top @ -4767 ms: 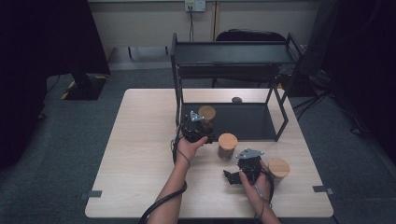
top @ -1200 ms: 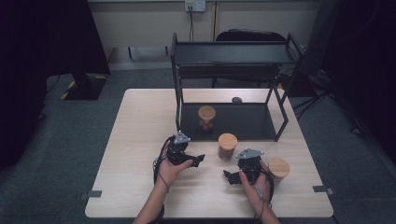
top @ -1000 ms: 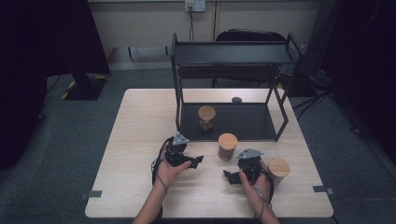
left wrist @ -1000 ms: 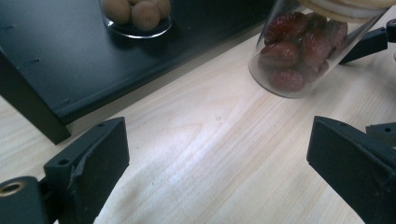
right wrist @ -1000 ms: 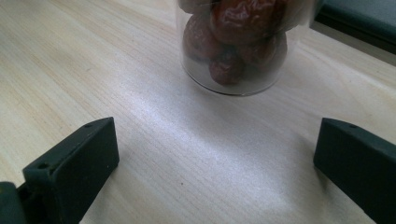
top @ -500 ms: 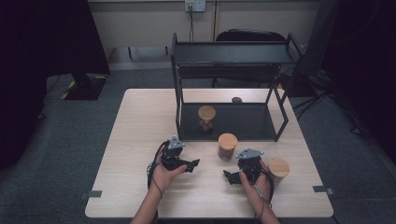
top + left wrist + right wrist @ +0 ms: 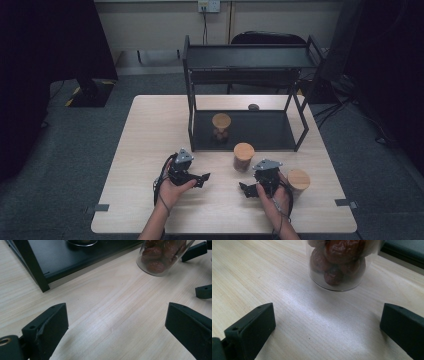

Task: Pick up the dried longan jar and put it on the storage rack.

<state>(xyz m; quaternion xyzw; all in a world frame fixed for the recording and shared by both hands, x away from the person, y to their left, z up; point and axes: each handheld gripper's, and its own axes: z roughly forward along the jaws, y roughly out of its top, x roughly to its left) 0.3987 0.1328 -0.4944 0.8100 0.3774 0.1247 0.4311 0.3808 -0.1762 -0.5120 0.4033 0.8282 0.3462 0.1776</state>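
Left gripper [image 7: 202, 179] and right gripper [image 7: 246, 189] both wide open, empty, flanking middle jar [image 7: 243, 156]

One jar [image 7: 221, 127] in rack [image 7: 300, 132] — two jars before it

A pale wooden counter [image 7: 150, 150] is standing on a grey carpeted floor [image 7: 60, 165]. A black metal two-tier shelf rack [image 7: 247, 57] is sitting on the counter's far half, its legs resting on the wood. On the rack's lower shelf a glass jar with a wooden lid [image 7: 221, 127] is standing near the left end. A second lidded jar of reddish-brown fruit [image 7: 243, 157] is standing directly on the counter, just in front of the rack's front edge. A third lidded jar [image 7: 298, 182] is sitting on the counter nearer the right edge. A small dark round object [image 7: 253, 106] is lying on the counter behind the rack.
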